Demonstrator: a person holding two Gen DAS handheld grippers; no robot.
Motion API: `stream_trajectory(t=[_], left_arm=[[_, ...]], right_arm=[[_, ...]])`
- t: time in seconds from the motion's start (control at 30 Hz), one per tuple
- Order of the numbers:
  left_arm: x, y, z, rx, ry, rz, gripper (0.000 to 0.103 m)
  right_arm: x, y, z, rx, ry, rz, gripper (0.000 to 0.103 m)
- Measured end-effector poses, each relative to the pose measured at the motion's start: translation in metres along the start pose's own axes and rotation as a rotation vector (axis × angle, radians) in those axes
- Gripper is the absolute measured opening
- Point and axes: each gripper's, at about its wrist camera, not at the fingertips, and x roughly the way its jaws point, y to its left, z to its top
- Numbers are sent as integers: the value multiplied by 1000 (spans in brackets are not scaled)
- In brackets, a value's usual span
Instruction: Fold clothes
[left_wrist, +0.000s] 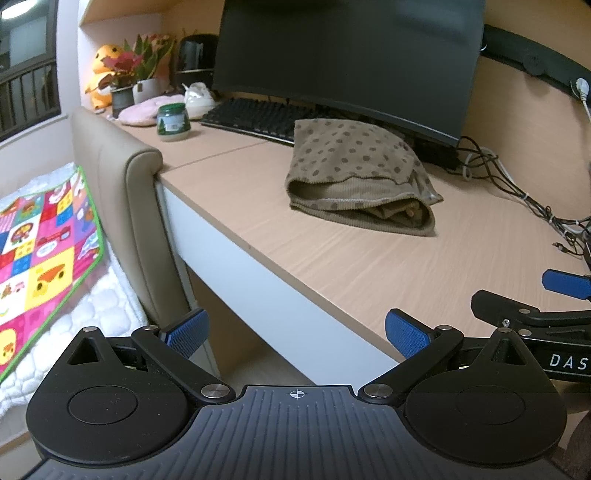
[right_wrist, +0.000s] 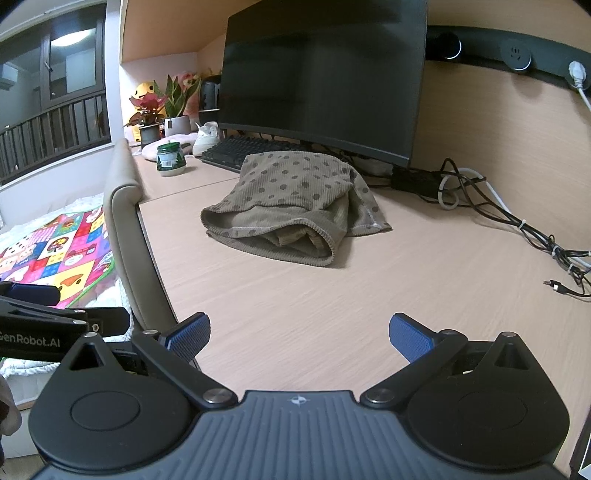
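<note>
Garment, tan with dots, lies folded on the counter just before the monitor. Left gripper and right gripper both hover wide, empty, seemingly near the counter's front edge.

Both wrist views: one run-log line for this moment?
garment: polka-dot garment folded on desk, untouched | left gripper: open, empty | right gripper: open, empty, short of garment

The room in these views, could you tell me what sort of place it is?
Most likely a home bedroom with a built-in desk: a monitor and keyboard sit on it, and a padded bed lies beside it.
</note>
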Motion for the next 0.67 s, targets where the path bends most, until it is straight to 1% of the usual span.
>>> stream_trajectory(t=[0.2, 0.33, 0.43, 0.67], left_arm=[[-3, 4, 0, -7, -10, -4, 103], [-2, 6, 2, -38, -23, -16, 103], [-3, 5, 0, -40, -40, -21, 103], [-7, 12, -2, -68, -92, -22, 103]], right_arm=[[-2, 3, 0, -8, 0, -19, 103], [-8, 5, 4, -42, -14, -66, 103], [-12, 3, 7, -56, -28, -91, 103], [-14, 0, 8, -56, 21, -70, 103]])
